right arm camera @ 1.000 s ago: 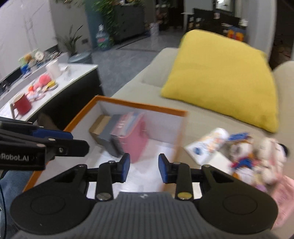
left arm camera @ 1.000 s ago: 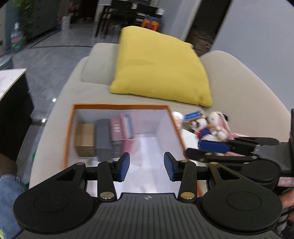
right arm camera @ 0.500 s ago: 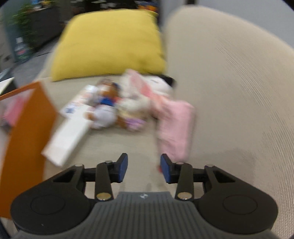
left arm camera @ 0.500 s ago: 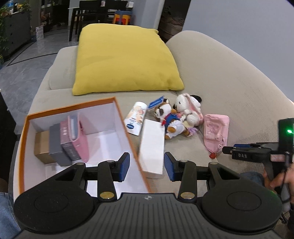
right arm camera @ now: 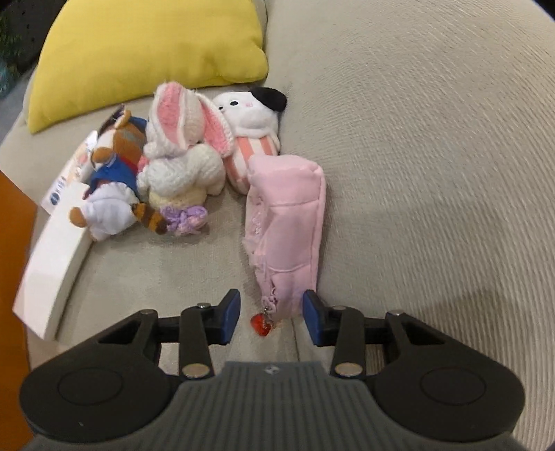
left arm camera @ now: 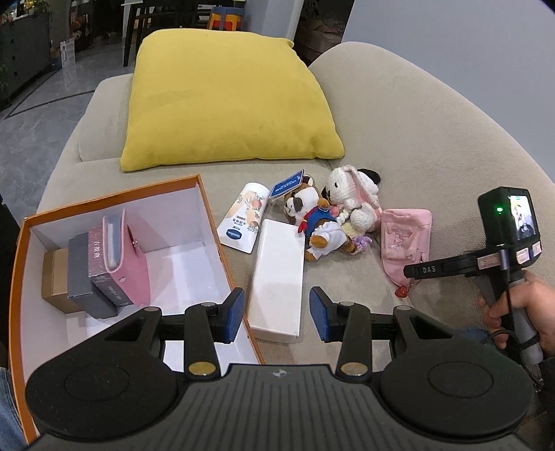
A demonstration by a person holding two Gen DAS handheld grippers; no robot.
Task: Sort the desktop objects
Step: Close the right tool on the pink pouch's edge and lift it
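Beige sofa point(left arm camera: 399, 145), one yellow cushion point(left arm camera: 222, 100), one orange box point(left arm camera: 20, 277), three plush toys point(right arm camera: 180, 152); left claw point(left arm camera: 275, 314) open, empty; right claw point(right arm camera: 270, 312) closing around pink pouch point(right arm camera: 288, 222).

A yellow cushion point(left arm camera: 222, 97) lies on a beige sofa point(left arm camera: 416, 138), filling the middle of the left wrist view from about eleven to one o'clock; in the right wrist view the same cushion sits up at eleven o'clock, one corner hanging toward the seat. The sofa's curved backrest point(right arm camera: 433, 121) sweeps from twelve round to four o'clock, its ribbed weave plain to see. Behind the cushion, at twelve o'clock in the left wrist view, dark chair legs point(left arm camera: 145, 31) stand on a glossy grey floor point(left arm camera: 41, 100) with a small orange and blue stool point(left arm camera: 225, 20). A dark cabinet point(left arm camera: 20, 48) runs along ten o'clock.
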